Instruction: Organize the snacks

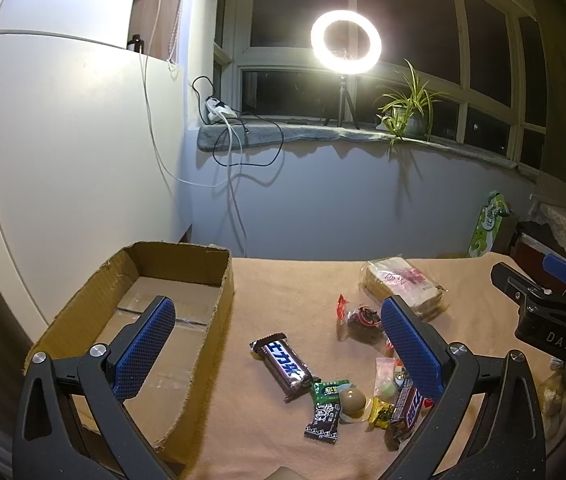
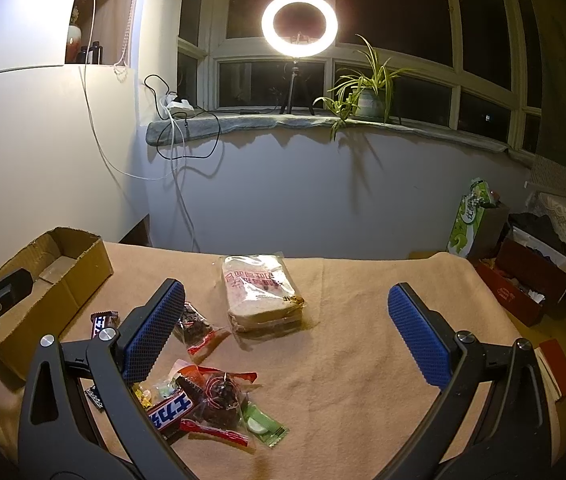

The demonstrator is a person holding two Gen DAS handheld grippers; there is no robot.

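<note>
Several snacks (image 1: 347, 392) below open left hand-held gripper (image 1: 279, 344).

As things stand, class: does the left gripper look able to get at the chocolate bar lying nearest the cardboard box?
Probably yes. The left gripper has its jaws wide open, and the chocolate bar lies flat between them on the cloth, apart from the cardboard box, with nothing over it.
</note>
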